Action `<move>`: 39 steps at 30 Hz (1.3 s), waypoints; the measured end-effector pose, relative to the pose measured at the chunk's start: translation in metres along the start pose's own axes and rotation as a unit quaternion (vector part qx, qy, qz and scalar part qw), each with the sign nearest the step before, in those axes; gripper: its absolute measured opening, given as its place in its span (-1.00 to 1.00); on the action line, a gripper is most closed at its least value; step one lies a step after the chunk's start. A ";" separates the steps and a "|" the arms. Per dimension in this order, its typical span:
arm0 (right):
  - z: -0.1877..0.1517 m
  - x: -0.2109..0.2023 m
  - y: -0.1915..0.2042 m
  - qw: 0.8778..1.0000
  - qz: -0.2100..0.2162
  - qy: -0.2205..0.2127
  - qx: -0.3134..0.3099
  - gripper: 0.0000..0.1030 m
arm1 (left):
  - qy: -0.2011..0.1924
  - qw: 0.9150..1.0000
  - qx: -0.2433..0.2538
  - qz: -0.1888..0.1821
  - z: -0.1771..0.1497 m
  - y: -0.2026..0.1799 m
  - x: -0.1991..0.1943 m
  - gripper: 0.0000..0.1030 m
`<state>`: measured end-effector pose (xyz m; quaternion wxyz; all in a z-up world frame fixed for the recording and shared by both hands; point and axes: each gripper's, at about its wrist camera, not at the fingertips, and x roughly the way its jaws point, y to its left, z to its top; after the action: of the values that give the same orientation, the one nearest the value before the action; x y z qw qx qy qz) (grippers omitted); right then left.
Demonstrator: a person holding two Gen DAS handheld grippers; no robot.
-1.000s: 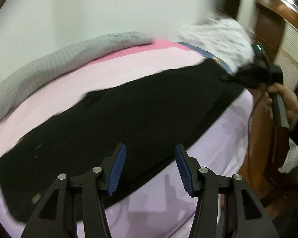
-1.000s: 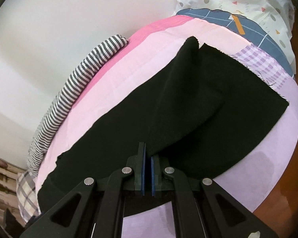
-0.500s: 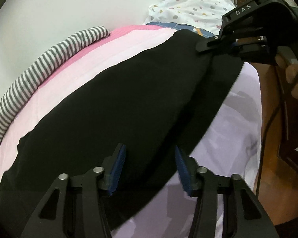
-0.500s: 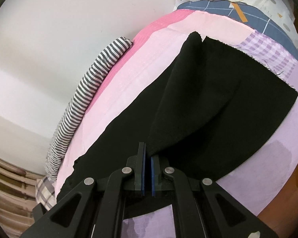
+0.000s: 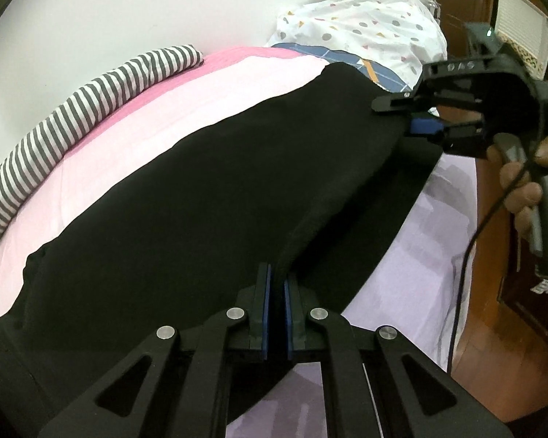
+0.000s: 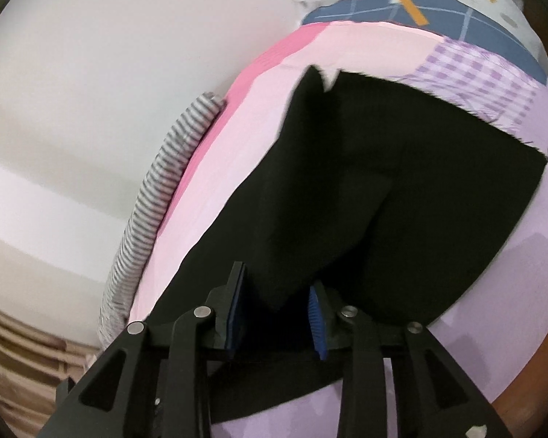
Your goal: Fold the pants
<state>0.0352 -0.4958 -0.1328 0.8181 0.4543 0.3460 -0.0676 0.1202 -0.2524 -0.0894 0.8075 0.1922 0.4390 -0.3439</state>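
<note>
Black pants lie lengthwise across a pink and lilac bed sheet. My left gripper is shut on the near edge of the pants and holds a raised fold. My right gripper is open, with a corner of the pants lying loose between its fingers. It also shows in the left wrist view, at the far right end of the pants, held by a hand.
A striped rolled cloth lies along the wall at the bed's far edge. A dotted white pillow and a blue checked cloth sit at the head. Dark wooden furniture stands to the right.
My left gripper has closed on the near edge of the pants. My right gripper has opened and released the corner it was pinching.
</note>
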 end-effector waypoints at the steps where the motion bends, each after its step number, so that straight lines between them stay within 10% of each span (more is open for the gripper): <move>1: 0.002 0.001 -0.004 1.000 0.000 -0.002 0.006 -0.40 | -0.001 1.000 -0.002 0.000 0.000 0.000 -0.001 -0.88; 14: 0.050 -0.010 -0.047 0.994 0.005 -0.059 0.090 -0.27 | 0.001 1.000 -0.010 0.000 0.002 0.002 -0.003 -0.87; 17: 0.063 -0.014 -0.056 0.994 0.022 -0.055 0.096 -0.63 | 0.007 1.000 -0.006 0.001 0.002 0.001 0.001 -0.87; 28: 0.082 0.001 -0.051 0.998 -0.049 -0.017 0.040 -0.89 | 0.009 1.000 -0.001 0.006 0.001 -0.001 0.004 -0.87; 39: 0.068 -0.066 -0.028 0.985 -0.143 -0.076 -0.052 -0.93 | 0.008 0.998 0.053 0.013 -0.001 -0.014 0.002 -0.87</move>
<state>0.0078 -0.5794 -0.0872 0.8464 0.3509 0.3472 -0.2001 0.1107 -0.2624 -0.0916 0.7972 0.2436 0.4236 -0.3546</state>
